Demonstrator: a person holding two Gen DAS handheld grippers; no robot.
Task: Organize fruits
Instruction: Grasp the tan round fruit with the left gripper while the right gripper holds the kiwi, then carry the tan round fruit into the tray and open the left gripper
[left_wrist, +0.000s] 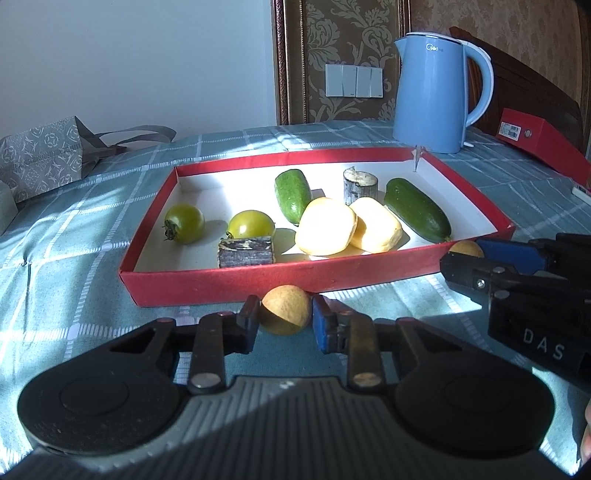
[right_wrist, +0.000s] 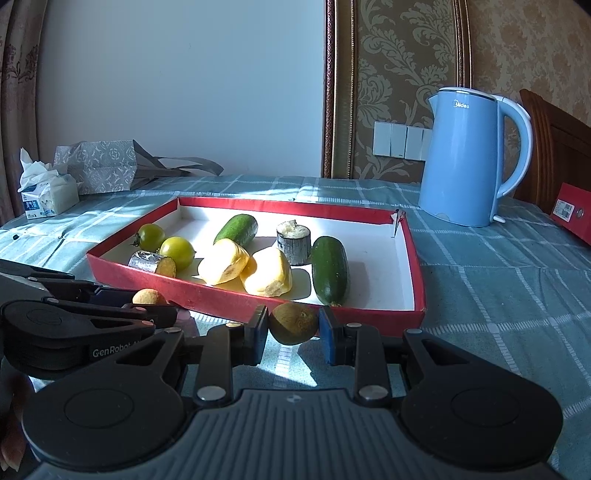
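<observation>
Altogether two cucumbers (left_wrist: 293, 195), two tomatoes (left_wrist: 184, 223).

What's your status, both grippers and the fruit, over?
Left gripper shut on one small round tan fruit. Right gripper shut on another. Both outside the red tray, near wall ahead. Path clear.

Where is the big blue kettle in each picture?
Left wrist view: the light blue plastic kettle stands at upper right, behind the red tray's far right corner.
Right wrist view: the kettle is again at upper right, past the same torn tray corner.
Shared landmark: the white wall switches just left of it.
</observation>
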